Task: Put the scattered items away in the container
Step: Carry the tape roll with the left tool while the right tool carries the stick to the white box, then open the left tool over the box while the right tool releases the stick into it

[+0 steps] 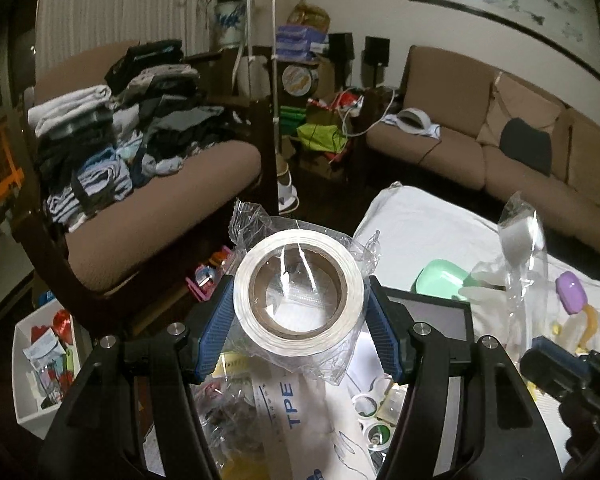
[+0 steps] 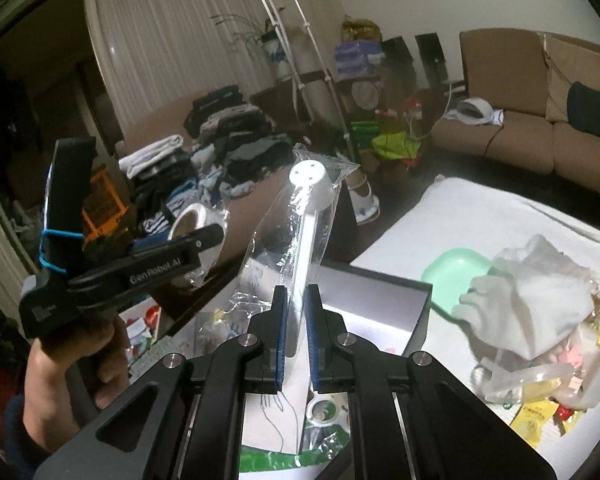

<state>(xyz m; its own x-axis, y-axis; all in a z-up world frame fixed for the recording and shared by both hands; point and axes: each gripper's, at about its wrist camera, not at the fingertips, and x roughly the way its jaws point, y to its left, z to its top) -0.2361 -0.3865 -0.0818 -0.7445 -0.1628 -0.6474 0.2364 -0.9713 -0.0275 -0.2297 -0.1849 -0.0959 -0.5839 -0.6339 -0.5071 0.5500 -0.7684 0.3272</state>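
My left claw (image 1: 298, 312) is clamped on one roll of tape (image 1: 296, 286) in a clear wrapper; my right claw (image 2: 297, 334) is pinched shut on one bagged white long-handled tool (image 2: 310, 216). Both loads hang over the black-walled container (image 2: 414, 312) just beneath, already holding packets, so I judge two drops are due. At three o'clock on the white-covered surface (image 2: 480, 216) plenty remains: one green lid (image 2: 452, 270), one pale glove (image 2: 488, 300), one crumpled white bag (image 2: 540, 280), and yellow sachets (image 2: 536, 416) too jumbled to count.
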